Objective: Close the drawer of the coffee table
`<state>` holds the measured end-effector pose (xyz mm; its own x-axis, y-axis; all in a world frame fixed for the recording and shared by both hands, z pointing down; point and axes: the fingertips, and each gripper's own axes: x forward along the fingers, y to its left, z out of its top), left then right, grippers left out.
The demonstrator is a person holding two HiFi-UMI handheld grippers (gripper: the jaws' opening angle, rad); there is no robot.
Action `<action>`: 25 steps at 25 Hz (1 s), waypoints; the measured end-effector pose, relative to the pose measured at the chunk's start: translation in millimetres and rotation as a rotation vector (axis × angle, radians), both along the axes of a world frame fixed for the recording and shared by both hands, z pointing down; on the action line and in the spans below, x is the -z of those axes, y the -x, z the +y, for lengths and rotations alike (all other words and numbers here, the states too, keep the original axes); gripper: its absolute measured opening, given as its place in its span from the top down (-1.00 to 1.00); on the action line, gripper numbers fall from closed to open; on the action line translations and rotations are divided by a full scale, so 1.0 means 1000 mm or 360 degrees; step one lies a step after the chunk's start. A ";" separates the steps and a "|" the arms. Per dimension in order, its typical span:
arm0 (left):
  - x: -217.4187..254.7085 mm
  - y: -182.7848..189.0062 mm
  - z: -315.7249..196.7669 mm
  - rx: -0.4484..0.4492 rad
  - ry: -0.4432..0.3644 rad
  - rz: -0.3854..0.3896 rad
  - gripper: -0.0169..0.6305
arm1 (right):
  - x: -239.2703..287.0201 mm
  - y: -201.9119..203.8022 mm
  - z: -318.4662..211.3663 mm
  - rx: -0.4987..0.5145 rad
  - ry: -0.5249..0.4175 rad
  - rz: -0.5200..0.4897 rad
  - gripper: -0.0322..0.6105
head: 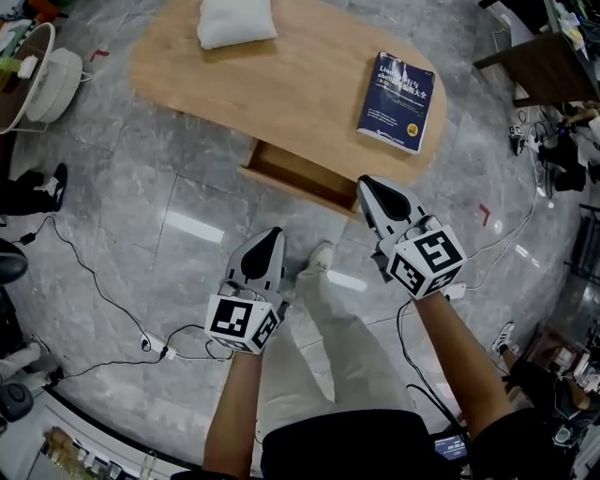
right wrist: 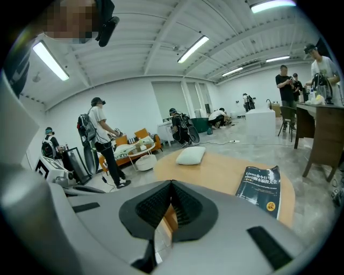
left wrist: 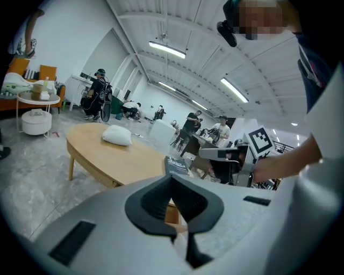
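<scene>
Grey marble floor spreads through an open workshop, and on it stands the oval wooden coffee table, bearing a white pillow at its far side and a dark blue book toward its right end. The drawer juts out of the table's near edge toward the person, open and seemingly empty. It looks like a light, stiff wooden box that should slide under a flat push. The best place to bear on it is probably the middle of the front panel, since pressure at one corner could skew it on its runners. The right gripper has its jaws closed tip to tip on nothing and sits just beside the drawer's right front corner, though contact cannot be judged. The left gripper, likewise closed and empty, hangs over the floor short of the front panel, nearer the person.
</scene>
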<state>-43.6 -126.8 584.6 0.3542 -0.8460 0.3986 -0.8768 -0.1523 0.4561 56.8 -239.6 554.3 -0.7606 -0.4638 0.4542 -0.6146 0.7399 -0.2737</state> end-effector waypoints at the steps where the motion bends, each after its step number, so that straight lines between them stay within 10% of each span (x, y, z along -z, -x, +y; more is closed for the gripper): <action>1: -0.006 0.000 0.001 0.0004 0.0007 0.0000 0.94 | -0.005 0.000 0.000 0.0003 0.0004 0.0002 0.86; 25: -0.136 0.024 0.012 0.0136 0.0122 -0.0089 0.95 | -0.104 0.024 -0.007 0.0098 0.0072 0.0020 0.86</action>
